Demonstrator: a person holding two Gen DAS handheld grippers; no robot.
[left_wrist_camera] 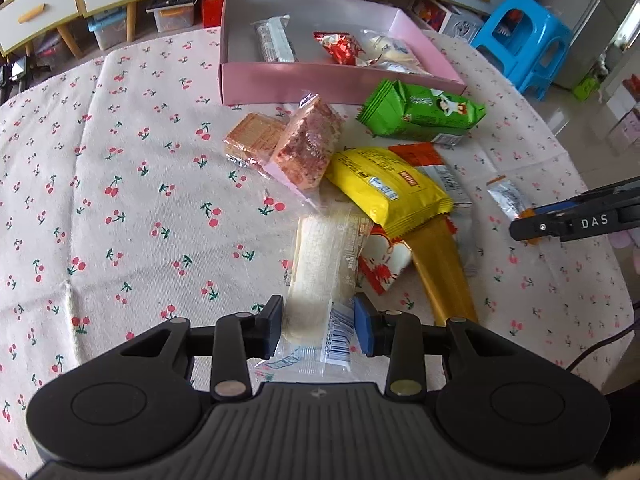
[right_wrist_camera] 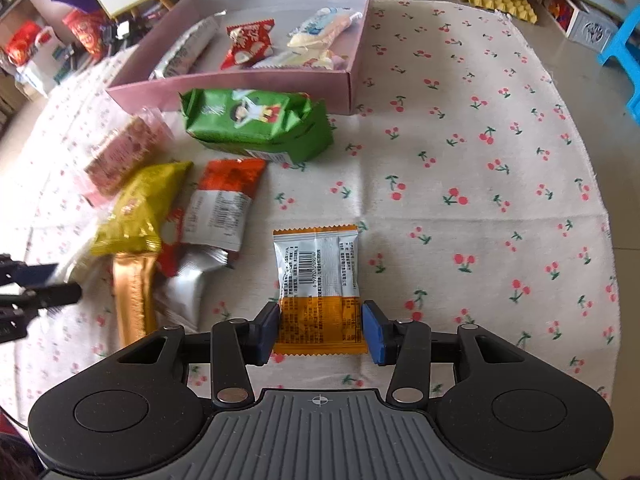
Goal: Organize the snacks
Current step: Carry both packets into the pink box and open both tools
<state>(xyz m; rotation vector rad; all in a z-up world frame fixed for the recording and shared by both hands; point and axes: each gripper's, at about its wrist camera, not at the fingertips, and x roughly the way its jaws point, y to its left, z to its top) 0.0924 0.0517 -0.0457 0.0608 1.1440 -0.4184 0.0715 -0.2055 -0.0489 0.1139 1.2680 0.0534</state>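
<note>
A pink box at the back of the cherry-print table holds several wrapped snacks. My left gripper is shut on a clear-wrapped pale wafer bar and holds it above the cloth. My right gripper has its pads against both sides of an orange-and-silver snack packet lying on the cloth. A loose pile lies between them: a green pack, a yellow pack, a pink nougat block, a gold bar.
A waffle biscuit pack lies left of the nougat. A red-and-silver packet lies beside the yellow pack. A blue stool stands off the table's right. Drawers and storage bins line the back wall.
</note>
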